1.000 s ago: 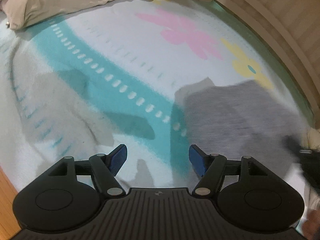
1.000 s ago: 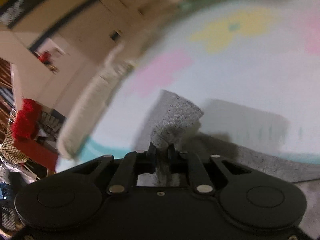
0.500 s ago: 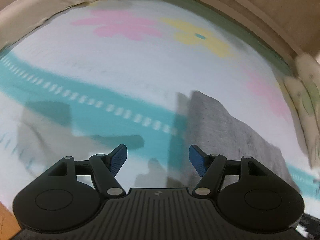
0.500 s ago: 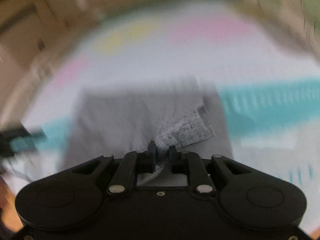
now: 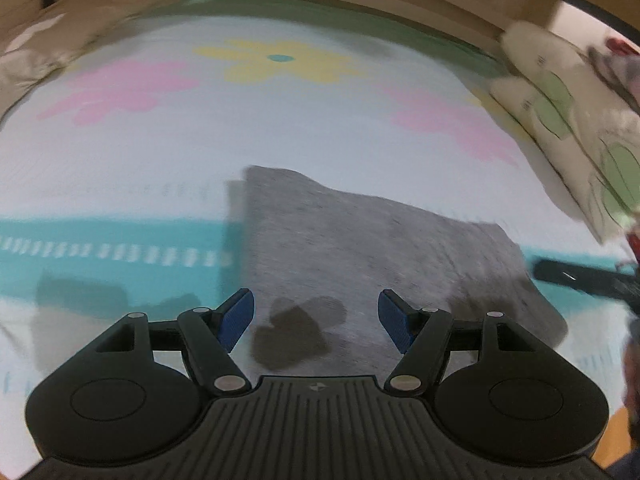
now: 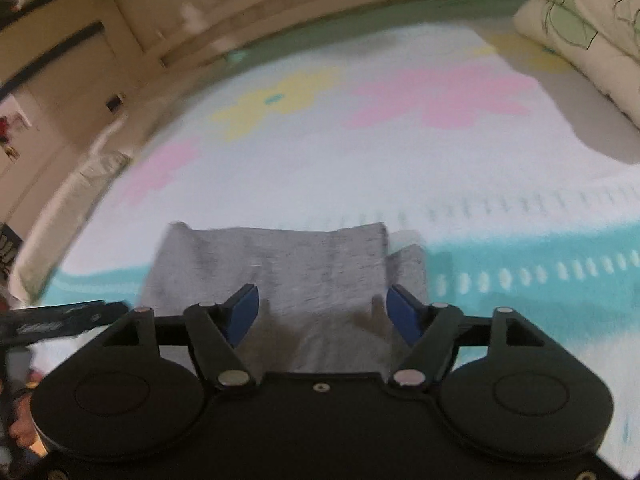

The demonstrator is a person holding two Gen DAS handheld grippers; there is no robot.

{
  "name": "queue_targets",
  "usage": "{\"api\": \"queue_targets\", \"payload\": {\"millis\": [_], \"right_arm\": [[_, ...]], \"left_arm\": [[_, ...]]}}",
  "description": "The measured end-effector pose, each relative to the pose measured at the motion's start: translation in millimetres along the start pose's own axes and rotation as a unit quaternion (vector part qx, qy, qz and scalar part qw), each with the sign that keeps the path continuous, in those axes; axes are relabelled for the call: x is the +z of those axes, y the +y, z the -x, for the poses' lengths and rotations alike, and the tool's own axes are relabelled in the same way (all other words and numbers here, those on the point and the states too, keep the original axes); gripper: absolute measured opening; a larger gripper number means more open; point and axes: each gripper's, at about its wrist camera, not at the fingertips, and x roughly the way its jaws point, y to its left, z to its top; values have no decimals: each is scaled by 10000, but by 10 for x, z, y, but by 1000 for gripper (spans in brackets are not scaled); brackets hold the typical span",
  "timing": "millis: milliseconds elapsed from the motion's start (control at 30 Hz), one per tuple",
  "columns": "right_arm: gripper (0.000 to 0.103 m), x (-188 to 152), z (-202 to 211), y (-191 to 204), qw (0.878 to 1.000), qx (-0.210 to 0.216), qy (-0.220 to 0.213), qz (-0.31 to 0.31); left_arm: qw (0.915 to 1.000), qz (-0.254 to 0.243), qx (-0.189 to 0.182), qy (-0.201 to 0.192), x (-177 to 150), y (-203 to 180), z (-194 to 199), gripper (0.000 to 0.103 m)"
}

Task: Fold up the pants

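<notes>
With the right gripper (image 6: pixel 320 312) opening empty over the folded pants (image 6: pixel 280 264) and the left gripper (image 5: pixel 316 316) spread empty too, a low fingertip could snag and undo the fold.

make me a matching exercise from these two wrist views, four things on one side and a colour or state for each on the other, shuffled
Things:
1. pants
2. flower with the teal centre
3. right gripper
4. band with white dashes

Colour or state:
A. teal
B. jaws apart, nothing pinched
C. yellow
D. grey, lying folded on the blanket

Pairs: 1-D, 2-C, 3-B, 4-A
</notes>
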Motion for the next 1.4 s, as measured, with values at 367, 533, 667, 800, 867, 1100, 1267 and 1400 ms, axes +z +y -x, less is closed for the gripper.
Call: {"api": "queue_targets", "payload": {"millis": [367,533,667,800,867,1100,1267,1400], "right_arm": [[81,-103,-387,-258,9969,681,377,-125],[36,-92,-409,-195,9945,956,378,-185],[26,-87,-43,105,9968,694,-32,390],[32,-169,205,234,9976,126,13,686],[49,-228,20,201,9939,-489,548,822],[87,-262,214,116,9955,-739,-21,592],[91,-295,76,26,9983,-506,137,241],[92,-393,-113,-179,9968,-419,656,-183]], "left_arm": [[9955,-574,-70,749,-292,-160,-456,80],[9966,-418,-85,711,-248,-112,-434,80],[9985,-427,181,292,-212,-120,-268,80],[9979,-573,301,-68,-165,-145,-116,80],[9973,-612,365,169,-190,-182,-219,80],[9967,-544,474,369,-192,-271,-308,80],[9975,-546,388,238,-96,-409,-334,97],[9909,-845,623,840,-231,-426,-681,103]]}}
